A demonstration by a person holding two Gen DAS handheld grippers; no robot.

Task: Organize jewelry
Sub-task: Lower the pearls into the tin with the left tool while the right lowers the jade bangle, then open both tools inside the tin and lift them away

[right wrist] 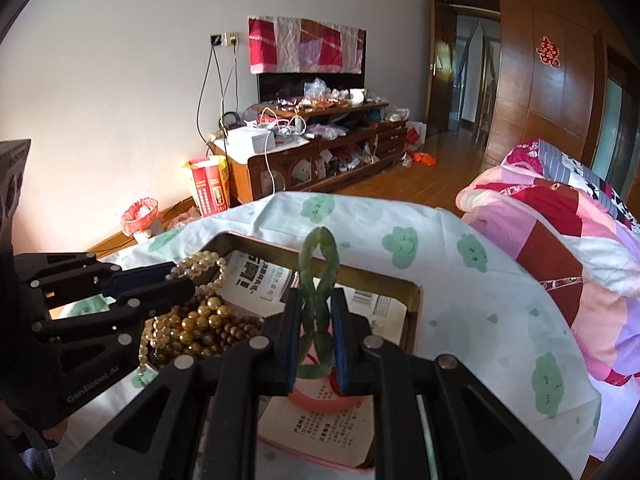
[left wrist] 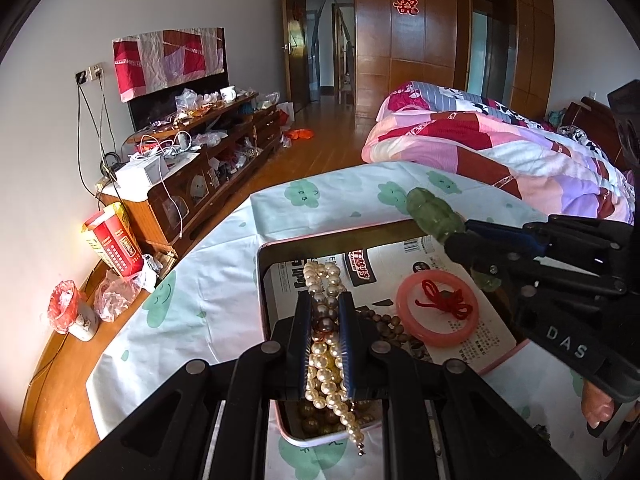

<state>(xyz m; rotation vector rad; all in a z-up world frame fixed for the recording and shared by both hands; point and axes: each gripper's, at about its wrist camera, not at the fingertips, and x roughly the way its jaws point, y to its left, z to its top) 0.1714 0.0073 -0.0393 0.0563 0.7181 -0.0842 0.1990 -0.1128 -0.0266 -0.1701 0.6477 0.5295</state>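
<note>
A shallow tin tray (left wrist: 262, 280) lined with printed paper sits on the cloud-print tablecloth (left wrist: 208, 288). My left gripper (left wrist: 325, 300) is shut on a cream pearl necklace (left wrist: 326, 364) and holds it over the tray's left side; it also shows in the right wrist view (right wrist: 176, 276). My right gripper (right wrist: 316, 296) is shut on a green jade bracelet (right wrist: 318, 264) above the tray; in the left wrist view the bracelet (left wrist: 432, 212) shows at the tray's far right corner. A pink bangle (left wrist: 438, 310) with a red cord and brown bead strands (right wrist: 212, 328) lie in the tray.
A bed with a pink patchwork quilt (left wrist: 500, 148) is on the right. A cluttered wooden cabinet (left wrist: 208, 152) stands along the left wall, with a red box (left wrist: 116, 244) and a small bin (left wrist: 68, 312) on the floor beside it.
</note>
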